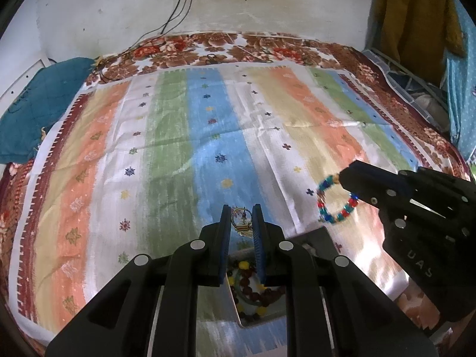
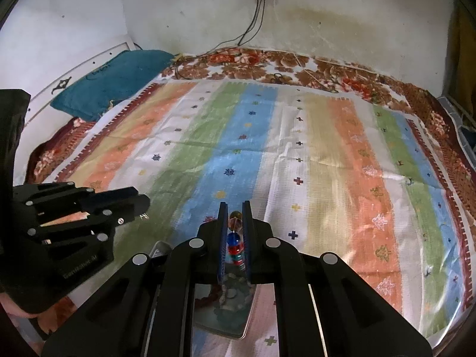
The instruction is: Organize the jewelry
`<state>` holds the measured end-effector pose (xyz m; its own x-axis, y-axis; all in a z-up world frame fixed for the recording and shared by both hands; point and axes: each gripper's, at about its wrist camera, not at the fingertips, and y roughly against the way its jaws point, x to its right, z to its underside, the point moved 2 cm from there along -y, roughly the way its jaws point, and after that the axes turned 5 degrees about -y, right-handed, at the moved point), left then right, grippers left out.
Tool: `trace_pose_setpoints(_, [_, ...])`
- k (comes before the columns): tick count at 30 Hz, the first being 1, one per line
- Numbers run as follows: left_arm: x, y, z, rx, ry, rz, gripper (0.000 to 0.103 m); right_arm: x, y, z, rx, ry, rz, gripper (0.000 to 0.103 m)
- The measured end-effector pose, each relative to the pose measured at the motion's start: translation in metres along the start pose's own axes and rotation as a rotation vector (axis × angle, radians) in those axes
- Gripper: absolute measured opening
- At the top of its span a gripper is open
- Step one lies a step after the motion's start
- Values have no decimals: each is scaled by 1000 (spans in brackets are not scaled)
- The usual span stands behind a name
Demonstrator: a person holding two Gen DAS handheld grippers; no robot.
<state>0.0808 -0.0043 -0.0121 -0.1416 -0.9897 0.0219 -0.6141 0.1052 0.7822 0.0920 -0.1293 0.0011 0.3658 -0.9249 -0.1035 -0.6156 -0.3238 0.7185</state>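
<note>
My left gripper (image 1: pixel 241 220) is shut on a small gold earring (image 1: pixel 241 223) and holds it above a shallow metal tray (image 1: pixel 312 235) of beaded jewelry (image 1: pixel 253 288). My right gripper (image 2: pixel 235 217) is shut on a bracelet of red, blue and teal beads (image 2: pixel 235 248), which hangs as a ring in the left wrist view (image 1: pixel 336 199). The right gripper (image 1: pixel 342 175) is to the right of the left one, above the tray's right side. The left gripper also shows in the right wrist view (image 2: pixel 142 205). The tray lies under the right gripper (image 2: pixel 247 324).
A striped cloth (image 1: pixel 208 136) covers a bed with a floral sheet (image 1: pixel 226 44). A teal pillow (image 1: pixel 35 110) lies at the far left. Cables (image 1: pixel 178 9) hang down the back wall. Clothes (image 1: pixel 416 20) hang at the far right.
</note>
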Motion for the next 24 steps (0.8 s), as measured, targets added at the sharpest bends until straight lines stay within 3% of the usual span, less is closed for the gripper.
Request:
trace_pose_setpoints(15, [21,8,22,-27,-51,29,15,2,14,18,-19,-25,-79,11])
trace_pose_setpoints(16, [22,7,23,-31,-54,31,26,3,15,18,-19,-33,-84,11])
trace_pose_setpoints(18, [22,6,27,-42,-58,21,33,5,17,20,-21,-44,-73,11])
trace_pose_setpoints(19, [22,6,28,-44,-64,12,32,6,17,21,-23,-40,-66,14])
trace_pose_setpoints(21, [21,8,31,-44,-62,6,33,8,19,24,-21,-41,-61,33])
trace_pose_setpoints(24, [17,8,35,-53,-51,7,36,10,20,29,-24,-44,-54,34])
